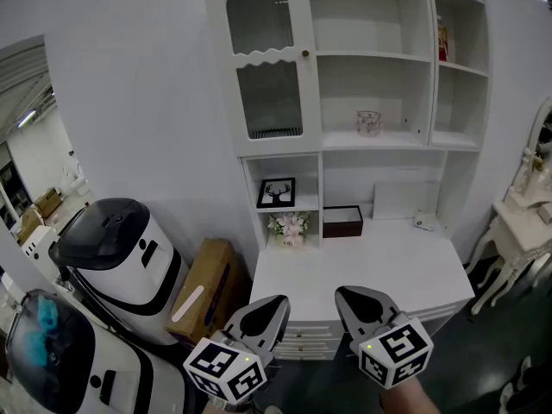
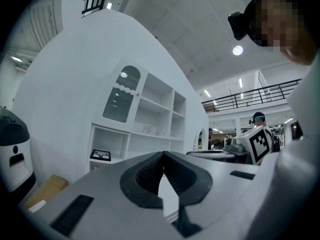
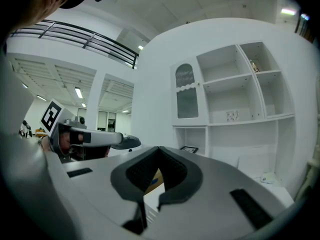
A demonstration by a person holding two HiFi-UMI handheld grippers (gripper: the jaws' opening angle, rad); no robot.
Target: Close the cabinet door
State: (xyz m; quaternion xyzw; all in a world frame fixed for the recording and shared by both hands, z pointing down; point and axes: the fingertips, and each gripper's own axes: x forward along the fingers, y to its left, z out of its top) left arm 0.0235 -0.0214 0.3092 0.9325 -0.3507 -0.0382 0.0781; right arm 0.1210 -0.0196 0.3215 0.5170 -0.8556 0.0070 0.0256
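Note:
The white cabinet stands against the wall. Its arched glass door with a small knob lies flat against the upper left compartment. The same door shows in the left gripper view and in the right gripper view. My left gripper and right gripper hover side by side at the desk's front edge, well short of the door. Both point level at the cabinet. The left gripper's tips meet with nothing between them, and the right gripper is shut and empty too.
A white desk top juts out under the shelves, with a black box, flowers and a framed picture behind it. Left of the desk stand a cardboard box and a white machine with a black lid. A white side table is at right.

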